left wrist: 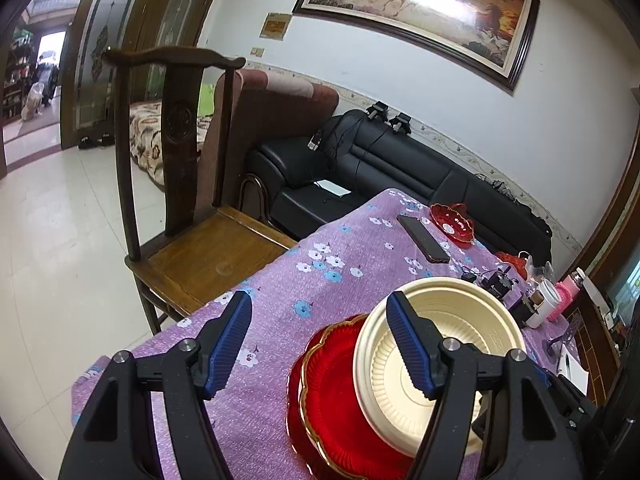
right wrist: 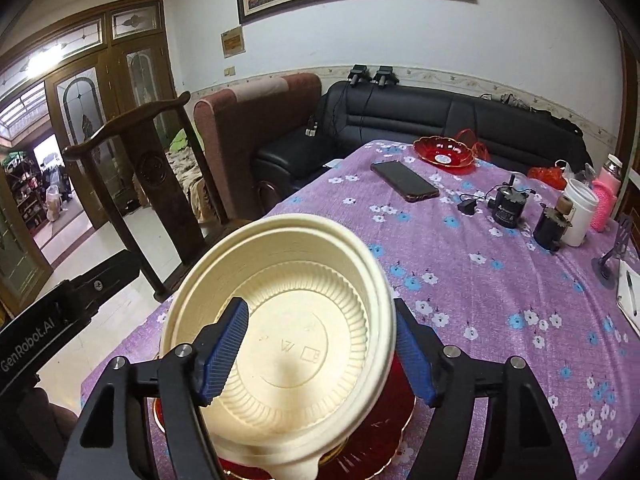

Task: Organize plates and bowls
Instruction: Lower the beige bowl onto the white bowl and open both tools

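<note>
- The cream bowl, with a second like it nested under it, sits on the red plate at the near end of the purple floral tablecloth; the bowl is the landmark here.
- Right gripper straddles the bowl's right-hand wall: one blue pad inside the bowl, one outside its rim, jaws spread wide and holding nothing that I can see.
- Left gripper is just left of the bowl, jaws wide; its right pad overlaps the bowl's near-left rim, its left pad is over bare cloth, with nothing between them.
- The bowl is round, so no long axis; the right gripper is nearer.
- Readable: "GenRobot.AI" on the left gripper's body; embossed marks on the bowl's floor, illegible.
- Beyond the bowl: a dark phone, then a red dish.
</note>
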